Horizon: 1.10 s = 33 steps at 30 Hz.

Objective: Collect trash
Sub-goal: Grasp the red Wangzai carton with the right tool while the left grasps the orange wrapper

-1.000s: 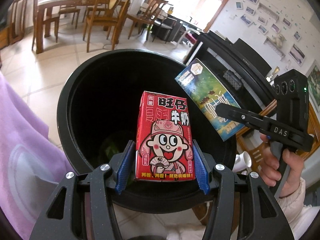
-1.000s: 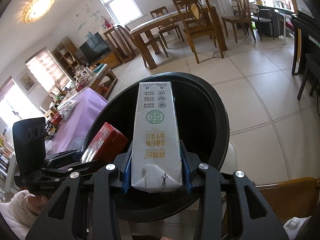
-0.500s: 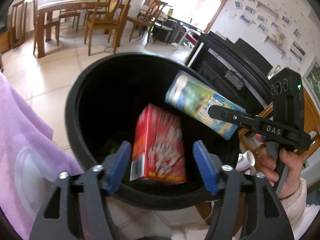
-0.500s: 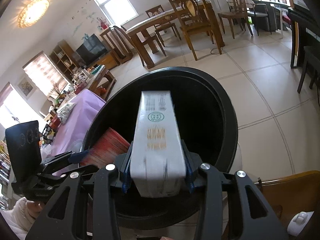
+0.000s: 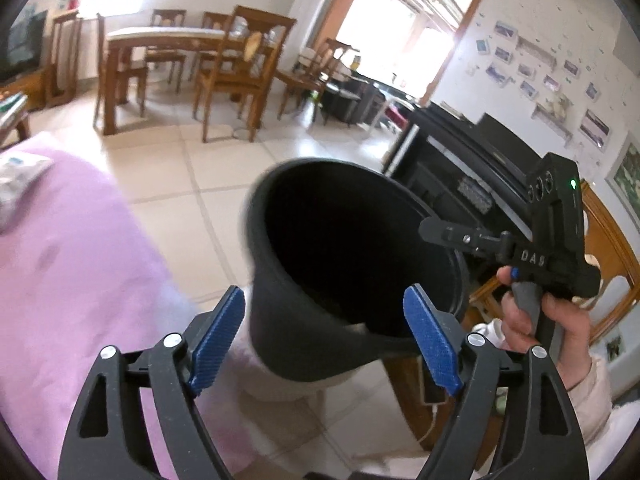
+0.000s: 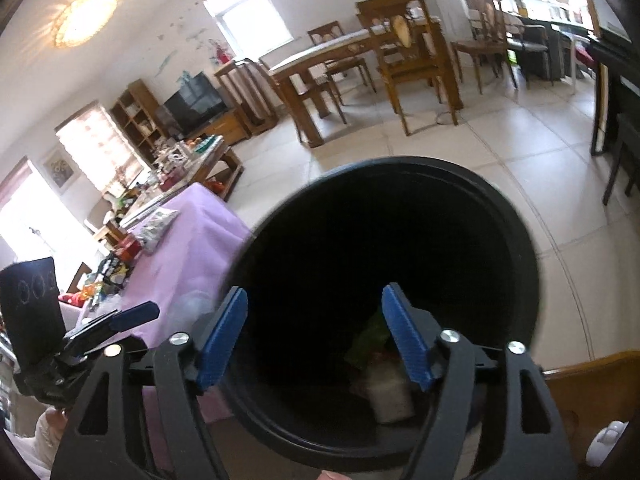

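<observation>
A round black trash bin (image 5: 304, 328) stands on the tiled floor, seen also from above as the bin (image 6: 516, 240) in the right wrist view. My left gripper (image 5: 324, 332) is near its rim, jaws opening, nothing between the blue pads. My right gripper (image 6: 314, 338) hangs over the bin's mouth, jaws opening and empty. Deep in the bin lie a white carton (image 6: 390, 394) and green and red scraps (image 6: 370, 340). The right gripper (image 5: 440, 232) also shows at the bin's far side, held by a hand (image 5: 560, 320). The left gripper (image 6: 132, 316) appears at the left.
A purple-covered table (image 5: 72, 280) stands left of the bin; the same table (image 6: 180, 248) carries packets and clutter at its far end. A wooden dining table with chairs (image 6: 360, 64) stands across the floor. A black piano (image 5: 460, 168) and a wooden chair (image 5: 608, 256) are behind the bin.
Both grippers opened and let go: the red milk carton and the tall white carton dropped into the bin. The left gripper pulled back and rose, so the bin now sits farther away.
</observation>
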Available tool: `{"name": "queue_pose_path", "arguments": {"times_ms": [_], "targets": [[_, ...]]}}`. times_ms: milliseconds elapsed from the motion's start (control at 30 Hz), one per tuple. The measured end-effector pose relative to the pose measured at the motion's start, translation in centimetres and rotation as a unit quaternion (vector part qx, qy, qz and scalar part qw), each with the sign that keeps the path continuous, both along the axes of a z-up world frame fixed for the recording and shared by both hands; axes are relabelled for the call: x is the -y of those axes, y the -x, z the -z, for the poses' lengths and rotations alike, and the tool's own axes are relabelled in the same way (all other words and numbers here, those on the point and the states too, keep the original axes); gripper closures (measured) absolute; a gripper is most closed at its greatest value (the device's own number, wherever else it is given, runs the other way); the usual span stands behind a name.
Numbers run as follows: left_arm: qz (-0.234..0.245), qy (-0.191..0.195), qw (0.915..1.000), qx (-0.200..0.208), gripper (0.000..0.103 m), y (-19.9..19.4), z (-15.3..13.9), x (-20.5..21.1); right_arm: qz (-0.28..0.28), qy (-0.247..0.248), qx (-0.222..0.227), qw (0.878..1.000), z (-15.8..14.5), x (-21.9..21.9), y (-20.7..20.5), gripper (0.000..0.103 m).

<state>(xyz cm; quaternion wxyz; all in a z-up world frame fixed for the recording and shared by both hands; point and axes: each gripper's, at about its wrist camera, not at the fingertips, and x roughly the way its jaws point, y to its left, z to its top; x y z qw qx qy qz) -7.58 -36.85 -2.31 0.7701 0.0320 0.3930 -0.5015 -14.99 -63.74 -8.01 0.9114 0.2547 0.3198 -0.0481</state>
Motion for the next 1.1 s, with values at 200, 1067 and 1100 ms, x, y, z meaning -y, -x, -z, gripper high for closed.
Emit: {"name": "queue_pose_path", "arguments": {"times_ms": [200,1067,1100], "targets": [[-0.097,-0.009,0.9947,0.033,0.022,-3.6,-2.1,-11.9,-0.064,0.004,0.010,0.998,-1.4,-6.5,-5.9,0.020],[-0.371,-0.038,0.9250,-0.076,0.031,-26.1,0.1,-43.8,-0.233,-0.052,-0.165,0.957,1.2,-33.5,-37.5,0.012],[-0.372,-0.039,0.9240,-0.081,0.036,-26.6,0.5,-43.9,-0.231,-0.043,-0.172,0.957,1.5,-33.9,-38.0,0.012]]}}
